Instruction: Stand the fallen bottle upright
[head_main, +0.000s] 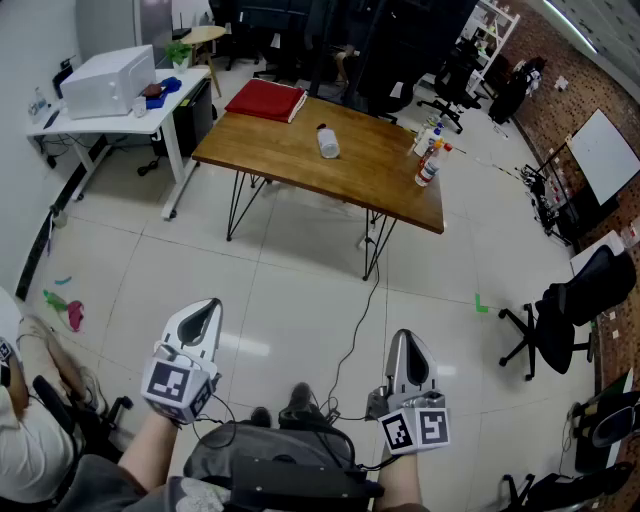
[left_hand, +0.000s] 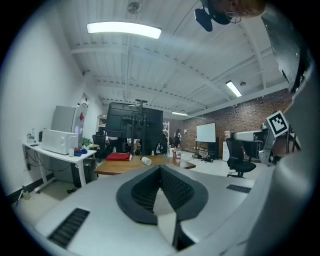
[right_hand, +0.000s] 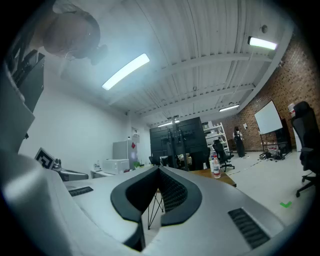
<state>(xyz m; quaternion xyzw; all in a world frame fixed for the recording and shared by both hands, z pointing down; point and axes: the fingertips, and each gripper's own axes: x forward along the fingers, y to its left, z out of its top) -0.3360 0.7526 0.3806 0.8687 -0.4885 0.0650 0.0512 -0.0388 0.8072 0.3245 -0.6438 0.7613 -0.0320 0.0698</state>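
Bottle (head_main: 328, 142) lying on wooden table (head_main: 380, 178); left tongs (head_main: 205, 305), right tongs (head_main: 403, 338) both closed, empty.

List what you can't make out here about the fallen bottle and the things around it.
- Label and cap of the bottle: too small in the head view and the left gripper view.
- The bottle in the right gripper view: hidden behind the right gripper.
- Count of the upright bottles: they overlap at the corner of the table.
- Seated person: cut off by the head view's left edge.
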